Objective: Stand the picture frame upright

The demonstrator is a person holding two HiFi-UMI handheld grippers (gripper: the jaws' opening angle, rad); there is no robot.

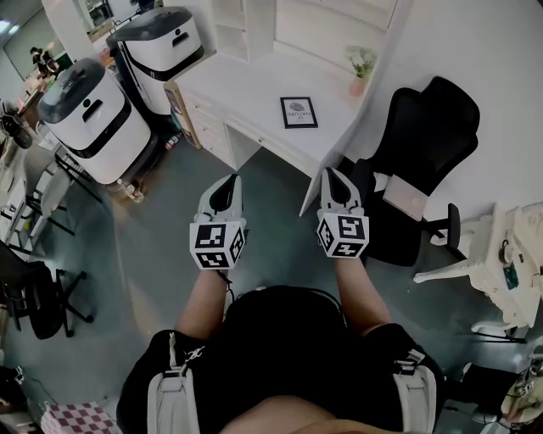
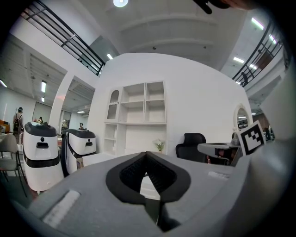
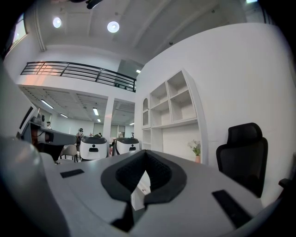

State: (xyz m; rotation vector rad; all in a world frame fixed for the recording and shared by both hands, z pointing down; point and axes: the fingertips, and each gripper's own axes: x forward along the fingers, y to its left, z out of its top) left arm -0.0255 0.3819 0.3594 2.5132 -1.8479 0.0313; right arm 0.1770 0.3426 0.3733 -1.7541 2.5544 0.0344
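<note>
Item, nearest: left gripper (image 1: pixel 231 181) and right gripper (image 1: pixel 332 174), held side by side at arm's length and pointing level. Both sets of jaws are closed together with nothing between them. They hang over bare grey floor (image 1: pixel 271 212), well short of the furniture.

Item, beyond: white desk (image 1: pixel 246 89), its corner towards the person. A black office chair (image 1: pixel 428 140) stands at its right end, and two white, dark-topped machines (image 1: pixel 93 119) at its left.

Item, task's own: picture frame (image 1: pixel 299 112), black-edged. It lies flat, face up, on the desk top near the front edge, apart from everything else.

Item, farther: small pink pot of flowers (image 1: pixel 360 72) at the back of the desk, with open shelving (image 1: pixel 231 25) above.

Handling note, as judgement: the approach is not yet made. The grippers should step in close and open one pair of jaws before reaching. One should take the frame by an edge and tip it up slowly while the other steadies it, keeping clear of the pot.

Not determinable: the frame's back, and so whether a prop leg exists. The print inside is too small to read. Neither gripper view shows the frame, because the jaws cover most of the desk.
</note>
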